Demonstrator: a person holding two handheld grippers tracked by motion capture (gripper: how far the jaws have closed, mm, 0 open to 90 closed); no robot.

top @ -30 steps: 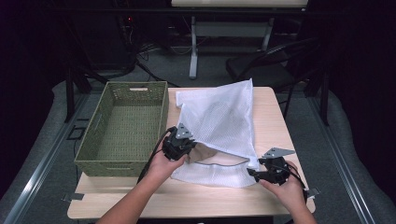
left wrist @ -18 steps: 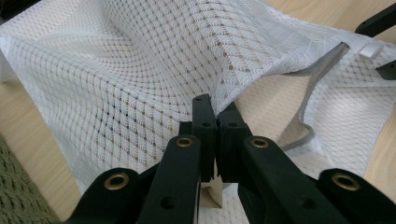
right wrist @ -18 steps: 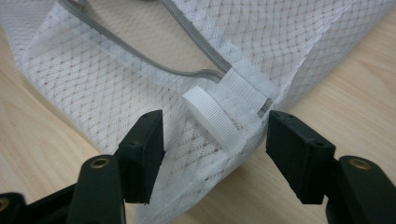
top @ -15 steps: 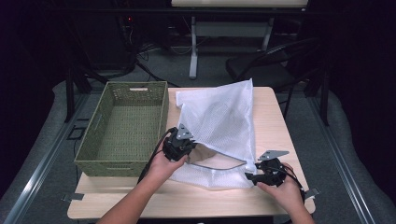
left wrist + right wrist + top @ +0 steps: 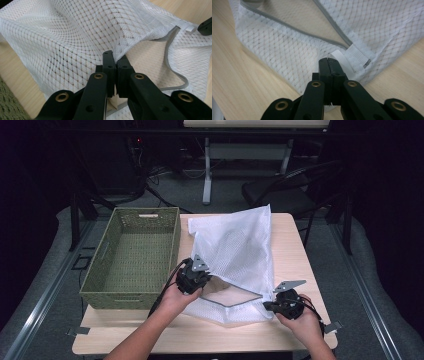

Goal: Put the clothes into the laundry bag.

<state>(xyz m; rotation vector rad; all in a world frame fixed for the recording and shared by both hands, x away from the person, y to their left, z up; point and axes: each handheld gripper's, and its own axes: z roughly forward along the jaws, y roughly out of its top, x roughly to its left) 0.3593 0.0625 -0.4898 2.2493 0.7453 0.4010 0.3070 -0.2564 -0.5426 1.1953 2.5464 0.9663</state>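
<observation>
A white mesh bag with a grey zip lies on the wooden table, its mouth toward the front edge. My left gripper is shut on the upper edge of the bag's mouth and holds it a little off the table. At the bag's front right corner, my right gripper has just been closing. It is now shut on the corner's mesh by the white fabric tab. The grey zip runs away from that corner. The right gripper's tip reaches in at the far right of the left gripper view.
A green woven basket stands on the table's left half, close beside the left hand. A dark chair and a desk's legs stand behind the table. Bare wood lies in front of the bag and to its right.
The right gripper has edged left to the bag's corner and its jaws have shut there. The left gripper still holds the bag's edge in the same place.
</observation>
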